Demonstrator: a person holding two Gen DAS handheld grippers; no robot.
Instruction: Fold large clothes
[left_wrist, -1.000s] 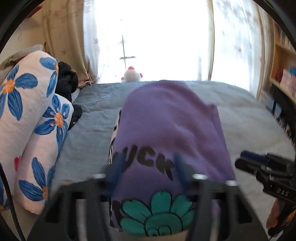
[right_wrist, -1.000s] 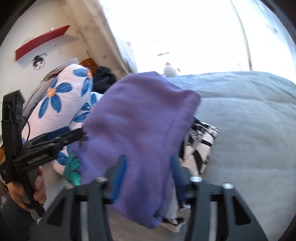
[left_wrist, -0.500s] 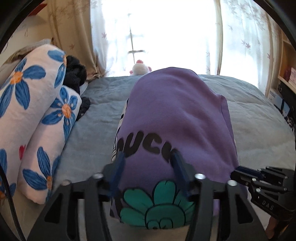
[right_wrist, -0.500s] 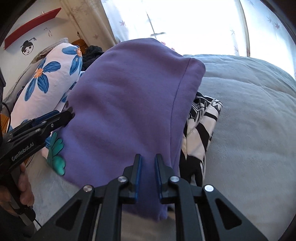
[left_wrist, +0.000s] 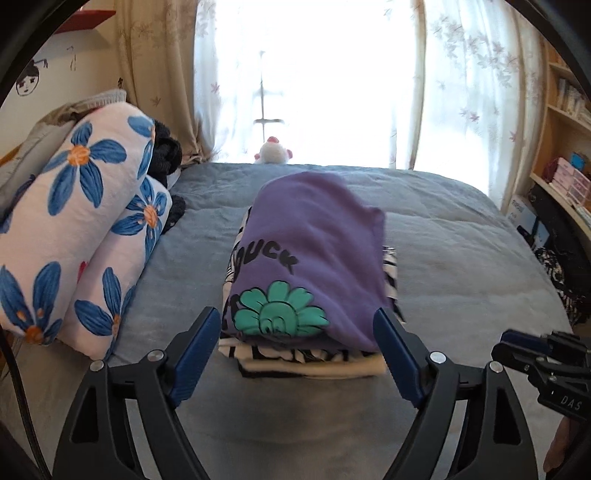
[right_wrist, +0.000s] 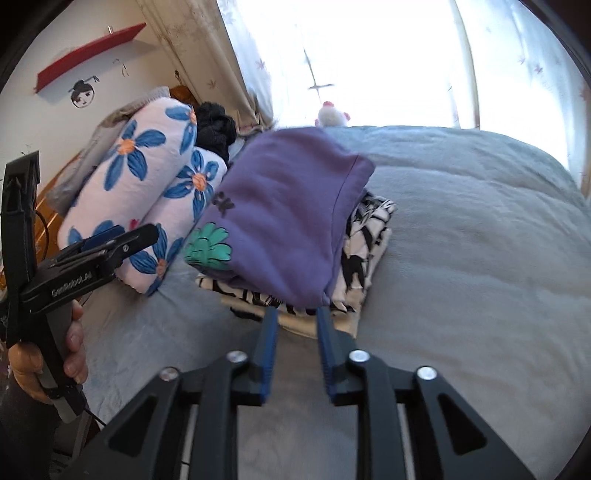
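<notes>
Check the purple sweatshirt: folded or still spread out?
Folded. The purple sweatshirt lies as a compact bundle on the black-and-white garment, both grippers clear of it.

Purple sweatshirt (left_wrist: 314, 243): black print letters "UCK" readable above green flower graphic, first letter partly hidden at fold.
Left gripper (right_wrist: 122, 240) body, seen from right wrist: white "GenRobot.AI".
Right gripper (left_wrist: 517, 343) body, seen from left wrist: "DAS".
Bookshelf box labels too small to read.
</notes>
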